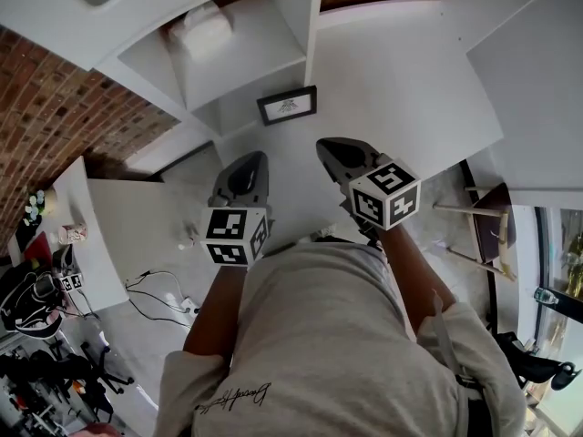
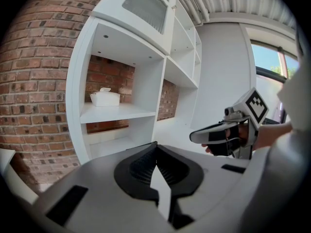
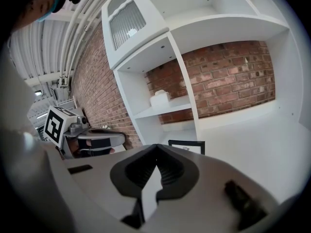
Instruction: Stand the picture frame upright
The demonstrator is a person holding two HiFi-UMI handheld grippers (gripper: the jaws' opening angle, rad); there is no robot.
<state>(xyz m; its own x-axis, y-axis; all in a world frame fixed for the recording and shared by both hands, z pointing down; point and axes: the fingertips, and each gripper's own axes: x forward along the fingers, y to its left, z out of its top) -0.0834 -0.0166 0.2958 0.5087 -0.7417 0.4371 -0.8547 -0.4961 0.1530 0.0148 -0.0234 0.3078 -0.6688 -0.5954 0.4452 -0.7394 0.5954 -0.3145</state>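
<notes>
Shirt [image 1: 337,335]: grey, filling the bottom of the head view (it is the wearer's own), with a bare forearm reaching out from each side.
Left gripper [image 1: 257,158]: held out in front of the chest, with a marker cube on its back. In its own view the jaws meet at the tips and nothing lies between them.
Right gripper [image 1: 328,146]: level with its partner and apart from it, carrying a marker cube of its own. Its jaws are likewise pressed together on nothing.
Aim: both grippers point toward the shelving, and neither touches anything.
Picture frame [image 1: 287,106]: black-edged with a pale sheet inside. It sits on the counter at the foot of the shelving's upright divider, ahead of both grippers and well apart from them. Its face is turned toward them. In the right gripper view it looks upright (its lower edge is hidden behind the gripper body).
Counter [image 1: 392,89]: white and bare around the frame.
Shelving [image 1: 246,71]: white, with open compartments stacked left of the divider.
White box [image 1: 202,27]: alone on the shelf board above and to the left of the frame (a tuft shows at its top).
Brick wall [image 1: 46,116]: red-brown, behind and beside the shelving.
</notes>
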